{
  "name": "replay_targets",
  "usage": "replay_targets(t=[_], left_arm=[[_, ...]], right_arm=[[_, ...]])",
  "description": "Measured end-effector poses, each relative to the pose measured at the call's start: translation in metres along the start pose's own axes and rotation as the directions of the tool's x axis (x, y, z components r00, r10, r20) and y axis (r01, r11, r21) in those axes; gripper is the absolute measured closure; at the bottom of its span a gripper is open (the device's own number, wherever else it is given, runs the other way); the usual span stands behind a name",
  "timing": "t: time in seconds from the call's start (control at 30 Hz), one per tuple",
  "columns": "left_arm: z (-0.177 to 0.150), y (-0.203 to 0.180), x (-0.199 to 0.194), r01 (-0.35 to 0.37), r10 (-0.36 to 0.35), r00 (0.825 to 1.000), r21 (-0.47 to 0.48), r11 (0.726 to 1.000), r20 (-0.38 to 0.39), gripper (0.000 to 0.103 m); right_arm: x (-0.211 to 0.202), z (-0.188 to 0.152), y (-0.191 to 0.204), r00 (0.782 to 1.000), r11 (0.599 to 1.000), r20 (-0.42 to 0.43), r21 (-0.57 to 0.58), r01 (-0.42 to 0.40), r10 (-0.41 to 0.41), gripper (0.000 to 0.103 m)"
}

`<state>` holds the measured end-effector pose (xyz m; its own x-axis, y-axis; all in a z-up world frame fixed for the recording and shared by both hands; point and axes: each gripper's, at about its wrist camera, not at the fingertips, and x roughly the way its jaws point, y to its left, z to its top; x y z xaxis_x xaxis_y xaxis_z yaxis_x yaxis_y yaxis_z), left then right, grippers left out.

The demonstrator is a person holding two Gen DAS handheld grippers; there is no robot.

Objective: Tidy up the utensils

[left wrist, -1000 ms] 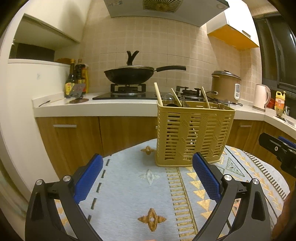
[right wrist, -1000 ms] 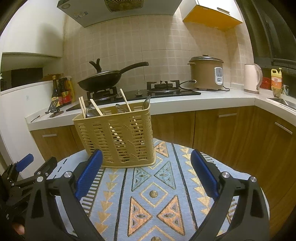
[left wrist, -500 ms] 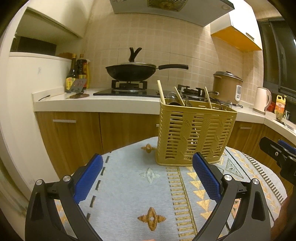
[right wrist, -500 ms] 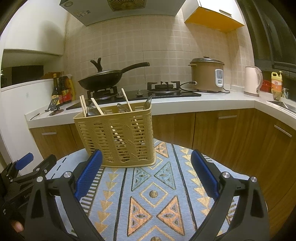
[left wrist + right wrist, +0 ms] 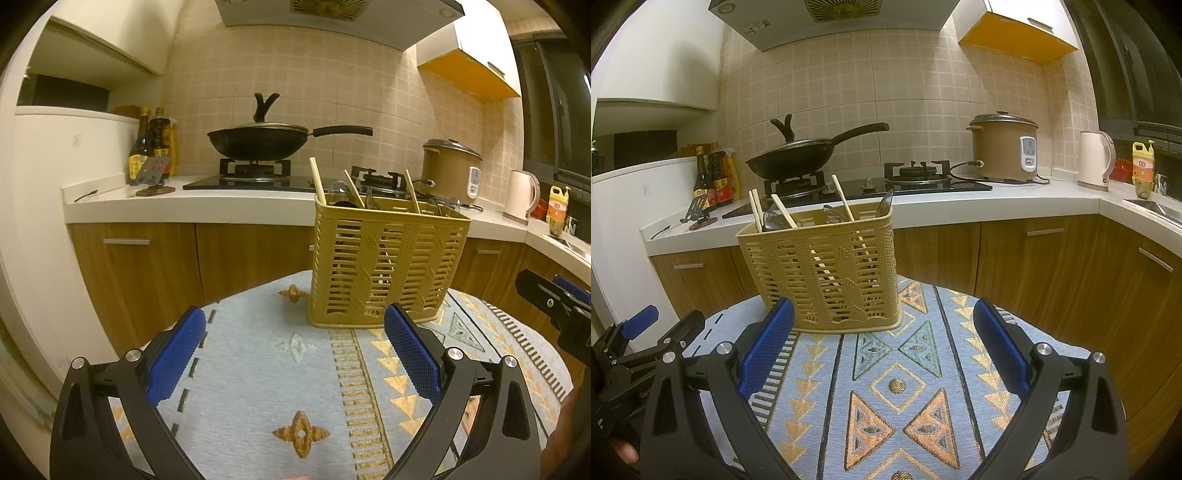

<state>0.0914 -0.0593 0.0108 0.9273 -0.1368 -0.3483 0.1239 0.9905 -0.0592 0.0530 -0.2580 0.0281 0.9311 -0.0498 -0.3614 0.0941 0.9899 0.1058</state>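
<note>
While both tools hang above the patterned tablecloth (image 5: pixel 258 369), neither grips anything: the left gripper (image 5: pixel 293 325) has its blue pads (image 5: pixel 177 354) spread wide with only cloth between them, and the right gripper (image 5: pixel 882 314) stands just as wide — its near-left pad overlaps the lower corner of the utensil basket (image 5: pixel 827 273) in the right wrist view, though whether it touches cannot be told. Part of the right gripper also shows at the far right edge of the left wrist view, and the left one at the lower left of the right wrist view.

Just beyond the pads, the tan slotted basket (image 5: pixel 384 266) stands upright on the cloth, near its far edge. Wooden chopsticks (image 5: pixel 846 197) and the bowls of spoons (image 5: pixel 774 219) poke above its rim, leaning at angles.

Behind the basket runs a white countertop (image 5: pixel 1015 195) over wooden cabinet doors (image 5: pixel 1034 266). On the gas stove (image 5: pixel 916 173) behind the basket sits a black wok (image 5: pixel 794 158) with a lid; left of it stand sauce bottles (image 5: pixel 151 151), right of it a brown rice cooker (image 5: pixel 1004 147), then a pale electric kettle (image 5: pixel 1095 160) and a yellow bottle (image 5: pixel 1143 162). Beige tiles cover the wall, with a range hood (image 5: pixel 834 22) overhead.
</note>
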Motion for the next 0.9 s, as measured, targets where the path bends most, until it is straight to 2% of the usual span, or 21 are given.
replay_targets(t=[0.9], left_arm=[[-0.001, -0.0023, -0.0007, 0.011, -0.011, 1.0, 0.004, 1.0, -0.006, 0.009]], right_arm=[[0.0012, -0.0011, -0.0001, 1.0, 1.0, -0.006, -0.005, 0.0, 0.0, 0.008]])
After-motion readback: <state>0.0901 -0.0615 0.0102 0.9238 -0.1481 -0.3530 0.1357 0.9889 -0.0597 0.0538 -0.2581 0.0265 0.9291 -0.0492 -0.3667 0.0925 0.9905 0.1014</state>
